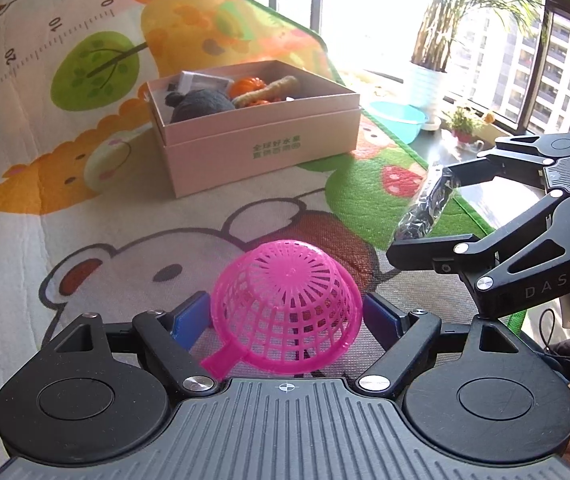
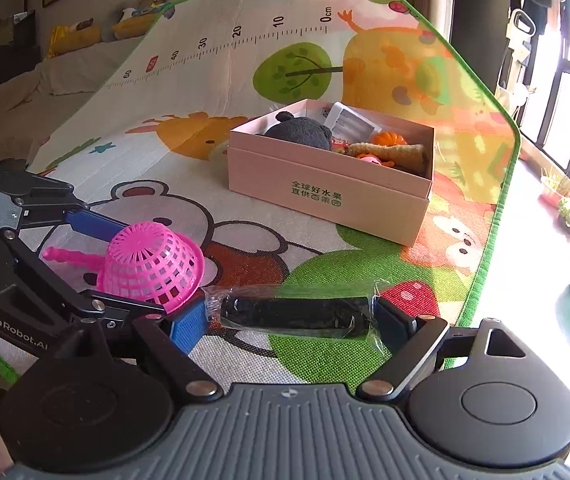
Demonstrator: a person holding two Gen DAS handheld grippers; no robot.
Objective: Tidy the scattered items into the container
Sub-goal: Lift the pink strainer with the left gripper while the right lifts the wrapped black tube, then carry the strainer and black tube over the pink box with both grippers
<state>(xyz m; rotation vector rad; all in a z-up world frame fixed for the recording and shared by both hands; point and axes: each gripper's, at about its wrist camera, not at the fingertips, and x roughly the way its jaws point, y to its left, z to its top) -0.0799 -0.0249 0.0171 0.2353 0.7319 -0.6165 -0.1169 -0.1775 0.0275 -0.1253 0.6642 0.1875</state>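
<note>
My left gripper (image 1: 287,314) is shut on a pink plastic mesh strainer (image 1: 285,304), dome up, handle toward the lower left, held above the play mat; it also shows in the right wrist view (image 2: 153,268). My right gripper (image 2: 293,316) is shut on a black plastic-wrapped roll (image 2: 295,312), held crosswise by its ends; the roll also shows in the left wrist view (image 1: 429,208). The pink cardboard box (image 1: 261,148) stands ahead on the mat, also in the right wrist view (image 2: 325,196). It holds a dark plush toy (image 2: 301,132), an orange toy pumpkin (image 2: 391,138), a tan plush stick and a white packet.
The colourful cartoon play mat (image 1: 65,168) covers the floor. Its green edge (image 2: 497,208) runs along the right, with bare floor beyond. A teal basin (image 1: 399,118) and potted plants (image 1: 463,124) stand by the window. A bed with toys (image 2: 77,36) lies far left.
</note>
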